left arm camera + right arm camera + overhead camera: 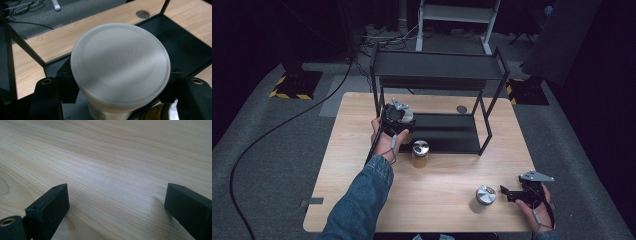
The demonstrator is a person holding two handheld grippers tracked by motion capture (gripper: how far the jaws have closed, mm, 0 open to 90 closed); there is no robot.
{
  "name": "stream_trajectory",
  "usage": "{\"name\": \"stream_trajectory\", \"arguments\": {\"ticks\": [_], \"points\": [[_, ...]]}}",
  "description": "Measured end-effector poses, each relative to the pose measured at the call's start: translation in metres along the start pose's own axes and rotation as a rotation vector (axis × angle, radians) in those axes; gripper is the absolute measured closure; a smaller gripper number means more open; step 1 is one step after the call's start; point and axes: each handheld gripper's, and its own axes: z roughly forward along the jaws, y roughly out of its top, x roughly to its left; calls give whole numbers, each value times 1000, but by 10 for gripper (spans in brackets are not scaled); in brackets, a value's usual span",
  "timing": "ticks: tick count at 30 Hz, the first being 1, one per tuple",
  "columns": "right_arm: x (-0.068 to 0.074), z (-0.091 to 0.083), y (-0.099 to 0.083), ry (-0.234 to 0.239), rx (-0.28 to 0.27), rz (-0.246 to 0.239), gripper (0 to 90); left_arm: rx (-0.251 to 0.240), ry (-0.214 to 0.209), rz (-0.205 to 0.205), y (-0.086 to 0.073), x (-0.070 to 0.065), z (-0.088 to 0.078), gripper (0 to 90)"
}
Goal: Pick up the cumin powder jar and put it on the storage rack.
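Observation:
My left gripper (pixel 398 118) is shut on a seasoning bottle (pixel 408 116) at the left end of the black rack's lower shelf (pixel 447 134). In the left gripper view the bottle's white lid (pixel 120 62) sits between the two jaws of the left gripper (pixel 119 84), above the shelf (pixel 185 45). A jar with amber contents and a silver lid (pixel 420 154) stands on the table just in front of the rack. Another silver-lidded jar (pixel 485 196) stands near the front right. Just right of it, my right gripper (pixel 506 194) is open, its jaws (pixel 116 200) wide apart over bare wood.
The black two-tier rack (pixel 439 65) stands at the back of the wooden table (pixel 362 200); its thin posts (pixel 375 95) frame the shelf. A round dark grommet (pixel 461 109) lies behind the shelf. A cable (pixel 272 130) runs across the grey floor on the left.

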Motion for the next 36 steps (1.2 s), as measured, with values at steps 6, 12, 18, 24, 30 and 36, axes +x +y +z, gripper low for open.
{"name": "stream_trajectory", "arguments": {"ticks": [6, 12, 18, 24, 30, 36], "points": [[0, 0, 0, -1, 0, -1, 58, 39, 9, -1, 2, 1, 11, 335], [0, 0, 0, 1, 0, -2, 58, 62, 14, -1, 3, 0, 16, 335], [0, 0, 0, 1, 0, -3, 58, 74, 13, -1, 4, 1, 18, 335], [0, 0, 0, 1, 0, -3, 58, 85, 13, -5, 1, 2, 20, 335], [0, 0, 0, 1, 0, -3, 58, 69, 13, -10, -6, 4, 19, 334], [0, 0, 0, 1, 0, -3, 58, 55, 19, -7, -10, 6, 17, 330]]}}
